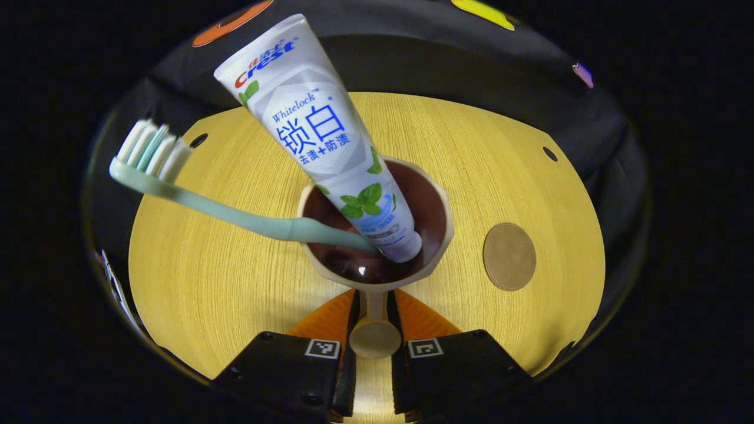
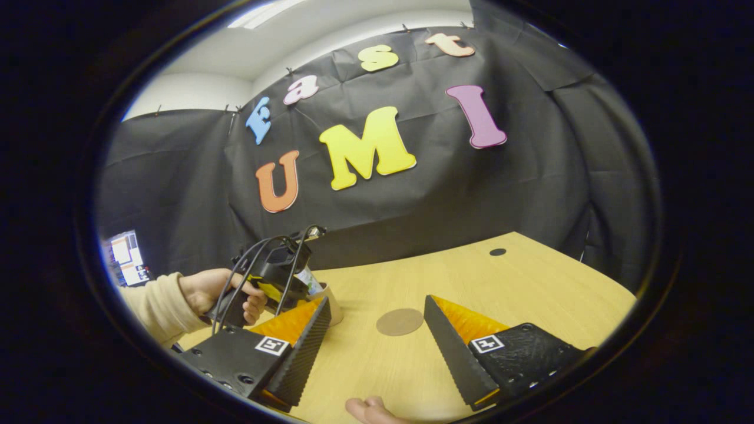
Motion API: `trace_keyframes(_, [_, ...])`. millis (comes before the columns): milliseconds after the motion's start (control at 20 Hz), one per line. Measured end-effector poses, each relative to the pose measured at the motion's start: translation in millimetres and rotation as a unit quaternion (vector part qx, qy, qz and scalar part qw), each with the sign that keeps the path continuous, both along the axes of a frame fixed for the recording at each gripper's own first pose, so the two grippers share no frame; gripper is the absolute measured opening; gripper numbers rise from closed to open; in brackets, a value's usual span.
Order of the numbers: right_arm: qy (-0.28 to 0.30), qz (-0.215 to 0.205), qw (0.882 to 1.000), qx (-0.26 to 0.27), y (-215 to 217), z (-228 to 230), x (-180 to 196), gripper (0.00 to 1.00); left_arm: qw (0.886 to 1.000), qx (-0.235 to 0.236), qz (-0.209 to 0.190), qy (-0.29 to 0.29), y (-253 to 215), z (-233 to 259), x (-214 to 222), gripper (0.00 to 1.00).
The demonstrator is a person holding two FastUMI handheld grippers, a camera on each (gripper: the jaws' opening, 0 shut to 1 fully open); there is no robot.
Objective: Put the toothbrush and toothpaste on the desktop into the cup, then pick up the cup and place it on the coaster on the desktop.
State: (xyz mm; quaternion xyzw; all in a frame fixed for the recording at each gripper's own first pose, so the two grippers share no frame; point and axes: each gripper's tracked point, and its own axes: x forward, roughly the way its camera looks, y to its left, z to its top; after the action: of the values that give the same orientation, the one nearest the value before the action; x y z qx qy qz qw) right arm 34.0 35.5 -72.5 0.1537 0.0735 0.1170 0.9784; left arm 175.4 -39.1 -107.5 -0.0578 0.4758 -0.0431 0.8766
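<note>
Left gripper [image 1: 374, 341] fingers clamp the cup [image 1: 377, 227] handle; cup holds toothpaste [image 1: 318, 129] and toothbrush [image 1: 224, 203], both leaning out. Coaster [image 1: 509, 256] lies bare on the surface [image 1: 235, 277], right of cup. Right gripper [image 2: 377, 338] fingers spread wide above the surface, holding nothing.

Toothbrush [image 1: 235, 215] and toothpaste [image 1: 321, 132] stand in the cup [image 1: 439, 232]; coaster [image 1: 509, 257] lies to its right
</note>
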Motion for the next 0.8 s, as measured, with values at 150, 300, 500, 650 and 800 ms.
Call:
trace_keyframes(150, [-0.006,-0.003,1.000,-0.002,-1,2,-2,0.96,1.000,0.002,0.004,-0.015,4,7,2,0.26])
trace_keyframes(300, [-0.007,-0.004,1.000,-0.004,0,0,-4,0.93,1.000,0.010,0.006,-0.029,1,14,1,0.25])
trace_keyframes(500, [-0.009,-0.007,1.000,-0.011,-3,-3,-4,0.96,0.999,0.015,-0.011,-0.050,-4,25,-5,0.25])
trace_keyframes(650, [-0.013,-0.019,0.999,-0.024,-12,-6,-7,0.93,0.997,0.019,-0.036,-0.060,-1,34,-20,0.25])
trace_keyframes(800, [-0.011,-0.027,0.999,-0.039,-22,-13,-8,0.96,0.991,0.056,-0.066,-0.100,3,60,-23,0.25])
